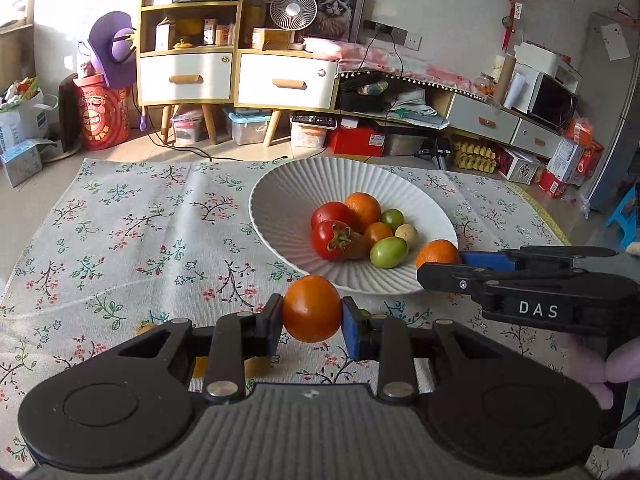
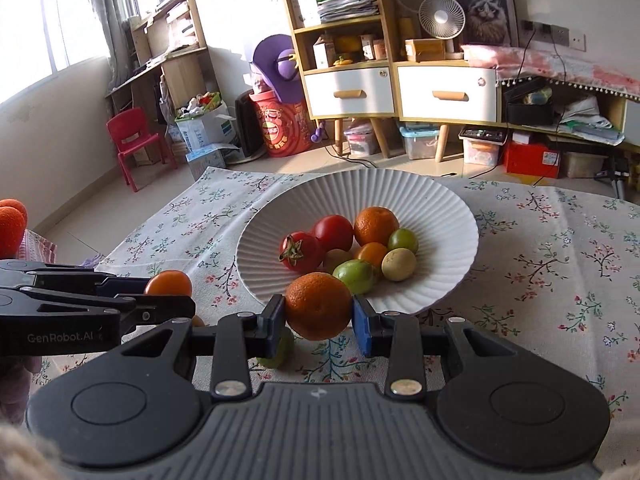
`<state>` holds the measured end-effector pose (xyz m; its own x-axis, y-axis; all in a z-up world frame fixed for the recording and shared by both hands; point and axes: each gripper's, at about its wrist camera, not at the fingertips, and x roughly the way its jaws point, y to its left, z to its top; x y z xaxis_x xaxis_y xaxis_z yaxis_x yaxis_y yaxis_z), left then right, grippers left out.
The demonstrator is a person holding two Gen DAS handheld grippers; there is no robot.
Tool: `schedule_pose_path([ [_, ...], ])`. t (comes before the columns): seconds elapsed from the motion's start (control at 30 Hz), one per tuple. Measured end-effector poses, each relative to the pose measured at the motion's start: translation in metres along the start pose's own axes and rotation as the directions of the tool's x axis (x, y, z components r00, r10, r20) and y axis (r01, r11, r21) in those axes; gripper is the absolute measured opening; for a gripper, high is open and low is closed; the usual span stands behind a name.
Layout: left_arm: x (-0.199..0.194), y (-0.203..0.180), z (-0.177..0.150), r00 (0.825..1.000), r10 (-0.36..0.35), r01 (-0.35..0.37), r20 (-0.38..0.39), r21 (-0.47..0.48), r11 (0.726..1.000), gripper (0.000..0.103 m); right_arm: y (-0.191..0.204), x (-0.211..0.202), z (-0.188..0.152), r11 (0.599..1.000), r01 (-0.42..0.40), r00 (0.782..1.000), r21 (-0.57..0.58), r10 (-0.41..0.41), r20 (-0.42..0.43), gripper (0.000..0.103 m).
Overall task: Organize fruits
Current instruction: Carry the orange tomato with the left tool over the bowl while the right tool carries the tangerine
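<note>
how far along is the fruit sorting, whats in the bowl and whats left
Done: the white ribbed bowl already holds red tomatoes, oranges and green fruits.
In hand: the left gripper grips a smooth orange tomato; the right gripper grips a dimpled orange.
Left: a green fruit on the floral cloth.

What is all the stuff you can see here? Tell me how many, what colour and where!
plate: one, white, ribbed, on the cloth
tomatoes: two, red, in the plate
tangerines: two, orange, in the plate
green fruits: two, in the plate
pale round fruit: one, yellowish, in the plate
tablecloth: one, floral, under everything
small green fruit: one, on the cloth below the right tongs
orange tomato: one, smooth, gripped in the left tongs
dimpled tangerine: one, orange, gripped in the right tongs
</note>
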<state>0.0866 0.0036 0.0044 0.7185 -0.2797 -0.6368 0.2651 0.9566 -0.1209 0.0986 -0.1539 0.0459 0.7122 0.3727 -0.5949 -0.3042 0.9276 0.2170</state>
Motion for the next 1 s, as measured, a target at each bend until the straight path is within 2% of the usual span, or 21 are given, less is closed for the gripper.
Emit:
schedule_pose_path([
  [0.2, 0.011, 0.007, 0.007, 1.0, 0.01, -0.011, -0.025, -0.023, 1.0, 0.02, -0.016, 0.004, 0.01, 0.999, 0.021, 1.0, 0.029, -0.021, 0.017, 0.033],
  [0.47, 0.025, 0.011, 0.029, 1.0, 0.01, -0.01, -0.011, -0.024, 1.0, 0.02, -0.031, 0.012, 0.016, 0.999, 0.041, 0.999, 0.029, -0.042, 0.018, 0.033],
  [1.0, 0.086, 0.0, 0.072, 0.998, -0.05, 0.047, -0.031, -0.068, 0.997, 0.02, -0.052, 0.034, 0.032, 0.999, 0.027, 0.998, 0.039, -0.029, 0.052, 0.033],
])
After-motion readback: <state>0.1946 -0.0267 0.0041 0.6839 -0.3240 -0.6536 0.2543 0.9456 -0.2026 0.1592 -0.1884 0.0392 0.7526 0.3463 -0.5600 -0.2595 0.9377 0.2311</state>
